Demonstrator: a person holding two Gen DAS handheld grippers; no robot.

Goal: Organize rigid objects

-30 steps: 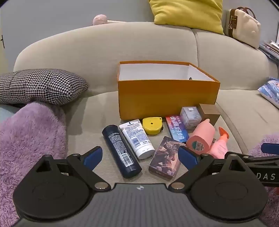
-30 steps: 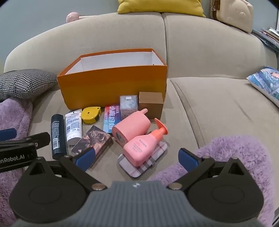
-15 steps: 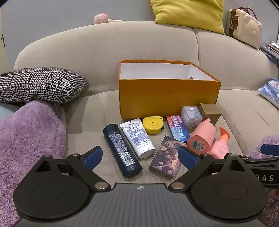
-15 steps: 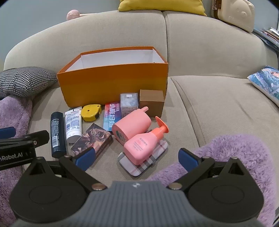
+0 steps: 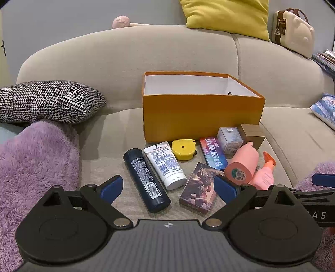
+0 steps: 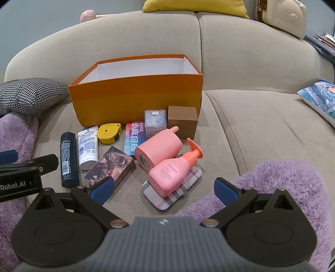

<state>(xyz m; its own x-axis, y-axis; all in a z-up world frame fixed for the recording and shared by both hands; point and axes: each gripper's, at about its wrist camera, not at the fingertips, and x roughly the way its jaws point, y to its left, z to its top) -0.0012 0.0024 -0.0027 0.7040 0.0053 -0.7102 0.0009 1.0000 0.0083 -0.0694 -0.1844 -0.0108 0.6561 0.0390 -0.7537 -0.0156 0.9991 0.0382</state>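
An open orange box with a white inside stands on the beige sofa seat. Before it lie a dark blue tube, a white tube, a yellow tape measure, a patterned card box, a pink cup, a pink pump bottle on a plaid case, a colourful flat packet, a clear cube and a brown cube. My left gripper and right gripper hover open in front of them, holding nothing.
A houndstooth cushion lies at the left. Purple fluffy fabric lies at both near sides. A yellow pillow and a cream case sit on the sofa back. Magazines lie at the right.
Both grippers have risen or tilted slightly, so the items sit a little lower in view. Nothing was grasped or moved.
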